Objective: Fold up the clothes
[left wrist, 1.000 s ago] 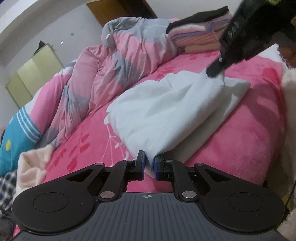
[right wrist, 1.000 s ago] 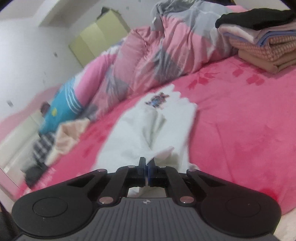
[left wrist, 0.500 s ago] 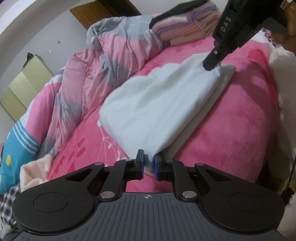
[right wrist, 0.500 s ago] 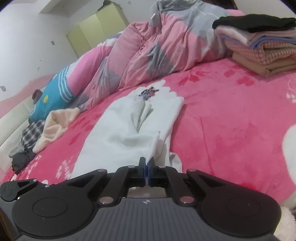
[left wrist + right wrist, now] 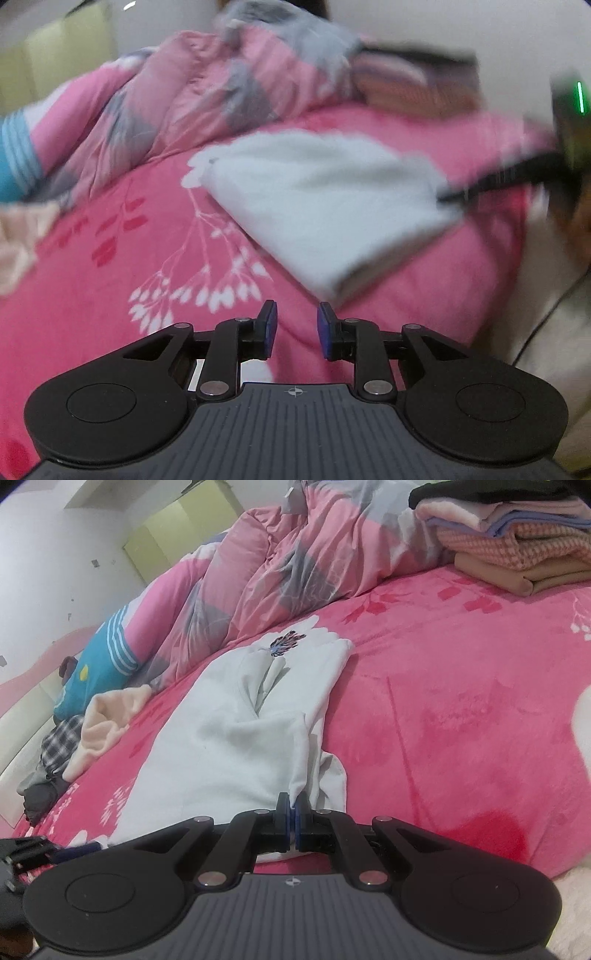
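**Right gripper pinches the white garment, left gripper free**

While my left wrist view is smeared with blur, I can make out my left gripper (image 5: 294,325) with its blue-padded fingers (image 5: 269,325) spread apart and nothing between them, hanging just short of the near corner of the folded white garment (image 5: 317,199). That garment lies flat on the pink floral bedspread (image 5: 122,280), near the bed's edge. At the right of this view I see my right gripper (image 5: 454,195) reaching the garment's far corner.

From my right wrist view, the right gripper's (image 5: 294,818) fingers are pressed together on a corner of the white garment (image 5: 229,738), which stretches away from me with a dark feather-like print (image 5: 286,643) at its far end. A stack of folded clothes (image 5: 517,542) sits at the upper right. The crumpled pink-and-grey quilt (image 5: 295,565) runs along the back, and a cream garment (image 5: 107,716) lies beside a plaid one (image 5: 59,742) at the left.
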`<action>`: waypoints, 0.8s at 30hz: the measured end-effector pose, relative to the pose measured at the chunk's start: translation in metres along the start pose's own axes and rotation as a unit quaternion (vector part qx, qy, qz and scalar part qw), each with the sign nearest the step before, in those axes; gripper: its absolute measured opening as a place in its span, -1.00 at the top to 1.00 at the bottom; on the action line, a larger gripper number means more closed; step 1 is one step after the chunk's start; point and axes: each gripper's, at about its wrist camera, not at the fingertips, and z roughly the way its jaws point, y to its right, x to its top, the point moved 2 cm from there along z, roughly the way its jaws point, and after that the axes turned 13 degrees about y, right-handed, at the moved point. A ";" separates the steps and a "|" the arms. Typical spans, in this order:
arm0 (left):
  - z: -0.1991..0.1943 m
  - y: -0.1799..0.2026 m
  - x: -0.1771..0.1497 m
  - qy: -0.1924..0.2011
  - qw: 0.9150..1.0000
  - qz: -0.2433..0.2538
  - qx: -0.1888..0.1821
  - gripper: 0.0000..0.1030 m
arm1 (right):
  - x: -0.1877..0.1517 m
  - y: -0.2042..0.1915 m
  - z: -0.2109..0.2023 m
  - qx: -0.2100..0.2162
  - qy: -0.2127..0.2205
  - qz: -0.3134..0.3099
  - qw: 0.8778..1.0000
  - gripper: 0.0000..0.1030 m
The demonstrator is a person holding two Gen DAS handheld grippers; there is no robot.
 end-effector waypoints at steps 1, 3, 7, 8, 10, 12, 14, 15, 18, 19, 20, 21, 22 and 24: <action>-0.003 -0.008 0.006 0.012 1.000 -0.026 -0.003 0.51 | 0.000 0.000 0.000 0.000 0.000 -0.001 1.000 0.97; -0.004 -0.015 0.018 0.034 0.998 -0.057 -0.012 0.48 | 0.000 0.000 0.000 0.001 0.000 -0.002 1.000 0.97; 0.024 0.005 0.032 0.059 0.997 -0.020 -0.038 0.47 | -0.002 0.001 -0.001 0.001 0.002 0.001 1.000 0.97; 0.032 0.011 0.029 0.054 0.997 -0.013 -0.045 0.47 | -0.001 0.001 -0.003 0.000 0.001 0.000 1.000 0.96; 0.048 0.022 0.024 0.045 0.997 0.003 -0.058 0.47 | 0.001 0.000 -0.006 -0.001 -0.001 -0.001 1.000 0.91; 0.064 0.034 0.019 0.035 0.997 0.019 -0.071 0.47 | 0.007 0.003 -0.014 0.004 0.003 0.010 1.000 0.70; 0.075 0.039 0.013 0.026 0.996 0.023 -0.079 0.47 | 0.016 0.009 -0.023 0.013 0.011 0.028 0.999 0.38; 0.077 0.037 0.009 0.022 0.996 0.018 -0.080 0.47 | 0.024 0.012 -0.026 0.020 0.021 0.038 0.999 0.23; 0.078 0.028 0.004 0.023 0.996 -0.016 -0.087 0.47 | 0.050 0.023 -0.025 0.035 0.043 0.057 0.997 0.21; 0.078 0.027 0.003 0.023 0.996 -0.023 -0.089 0.47 | 0.059 0.026 -0.020 0.035 0.046 0.056 0.997 0.21; 0.078 0.026 0.002 0.025 0.995 -0.028 -0.090 0.47 | 0.067 0.029 -0.009 0.031 0.044 0.054 0.997 0.21; 0.078 0.026 0.001 0.028 0.995 -0.031 -0.092 0.47 | 0.074 0.032 0.004 0.029 0.042 0.053 0.997 0.21; 0.078 0.025 0.000 0.031 0.995 -0.033 -0.093 0.47 | 0.080 0.034 0.016 0.027 0.039 0.051 0.998 0.21; 0.078 0.025 -0.001 0.036 0.994 -0.033 -0.095 0.47 | 0.092 0.042 0.046 0.020 0.029 0.053 0.998 0.21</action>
